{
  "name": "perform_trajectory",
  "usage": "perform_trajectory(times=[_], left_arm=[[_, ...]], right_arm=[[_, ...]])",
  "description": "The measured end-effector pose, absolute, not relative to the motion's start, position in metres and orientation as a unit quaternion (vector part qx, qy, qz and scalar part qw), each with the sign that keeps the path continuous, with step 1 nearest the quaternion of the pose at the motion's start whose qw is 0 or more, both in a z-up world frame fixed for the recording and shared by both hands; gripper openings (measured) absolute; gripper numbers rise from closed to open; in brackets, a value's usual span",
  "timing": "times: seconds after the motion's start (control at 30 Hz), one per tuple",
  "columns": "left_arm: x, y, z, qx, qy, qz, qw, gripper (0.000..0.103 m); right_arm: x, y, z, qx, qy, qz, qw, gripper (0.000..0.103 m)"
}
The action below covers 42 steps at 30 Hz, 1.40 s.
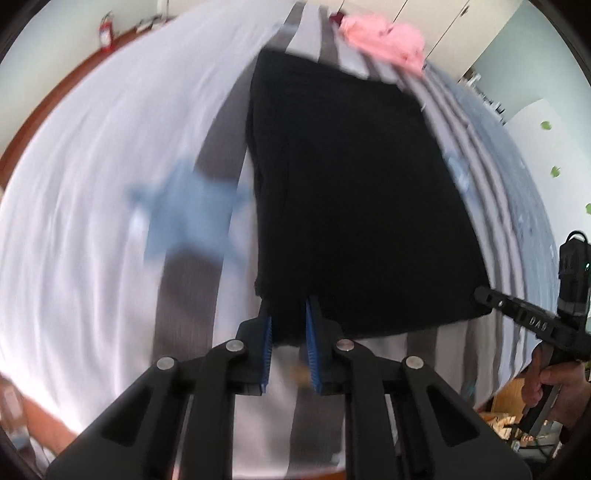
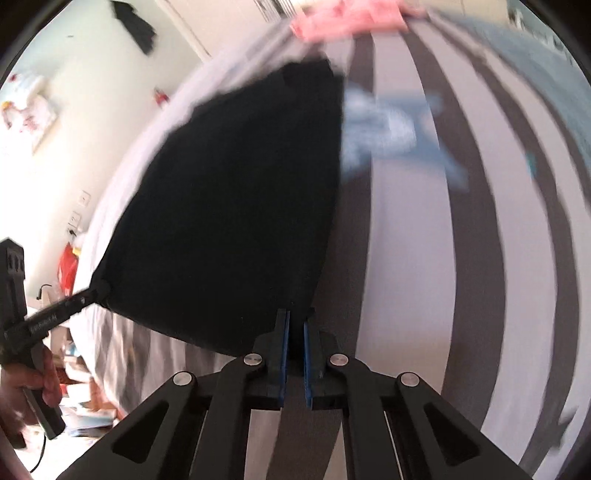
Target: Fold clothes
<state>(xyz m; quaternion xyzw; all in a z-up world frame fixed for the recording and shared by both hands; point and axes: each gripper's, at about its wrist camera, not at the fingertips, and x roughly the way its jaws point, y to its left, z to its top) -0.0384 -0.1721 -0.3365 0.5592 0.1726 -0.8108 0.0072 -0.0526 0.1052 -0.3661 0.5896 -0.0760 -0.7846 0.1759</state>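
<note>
A black garment [image 1: 351,184] lies spread on the striped bed cover [image 1: 184,288], its near hem stretched between both grippers. In the left wrist view my left gripper [image 1: 289,314] is shut on the hem's left corner, with dark cloth pinched between the blue pads. The right gripper [image 1: 480,295] holds the other corner at the right edge. The right wrist view shows the black garment [image 2: 240,203] from the other side. There my right gripper [image 2: 295,319] is shut on its corner, and the left gripper [image 2: 101,287] pinches the far corner, held by a hand [image 2: 33,384].
A pink garment [image 1: 384,37] lies crumpled at the far end of the bed, also the pink garment [image 2: 343,16] in the right wrist view. Blue star prints [image 1: 184,214] mark the cover. White cupboards [image 1: 436,22] stand beyond. Clutter sits on the floor [image 2: 85,413] beside the bed.
</note>
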Motion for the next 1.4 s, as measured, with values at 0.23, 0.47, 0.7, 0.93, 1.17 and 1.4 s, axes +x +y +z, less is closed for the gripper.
perform_trajectory(times=[0.23, 0.47, 0.7, 0.93, 1.17, 1.4], left_arm=[[-0.041, -0.183, -0.299, 0.536, 0.194, -0.822, 0.007, 0.007], [-0.123, -0.207, -0.22, 0.458, 0.167, -0.873, -0.007, 0.007], [-0.241, -0.256, -0.264, 0.437, 0.142, -0.888, 0.012, 0.007], [-0.275, -0.301, -0.29, 0.419, 0.219, -0.88, 0.05, 0.038], [-0.253, -0.288, -0.304, 0.443, 0.198, -0.875, -0.006, 0.04], [-0.255, -0.281, -0.31, 0.452, 0.218, -0.865, -0.027, 0.04]], right_arm=[[-0.056, 0.107, -0.341, 0.588, -0.089, -0.787, 0.167, 0.005], [-0.121, 0.097, -0.238, 0.513, -0.074, -0.834, 0.19, 0.004], [-0.266, 0.06, -0.26, 0.463, -0.05, -0.865, 0.187, 0.003], [-0.328, 0.069, -0.321, 0.49, -0.08, -0.852, 0.166, 0.007], [-0.303, 0.084, -0.321, 0.487, -0.098, -0.85, 0.176, 0.019], [-0.285, 0.07, -0.324, 0.487, -0.09, -0.844, 0.207, 0.032]])
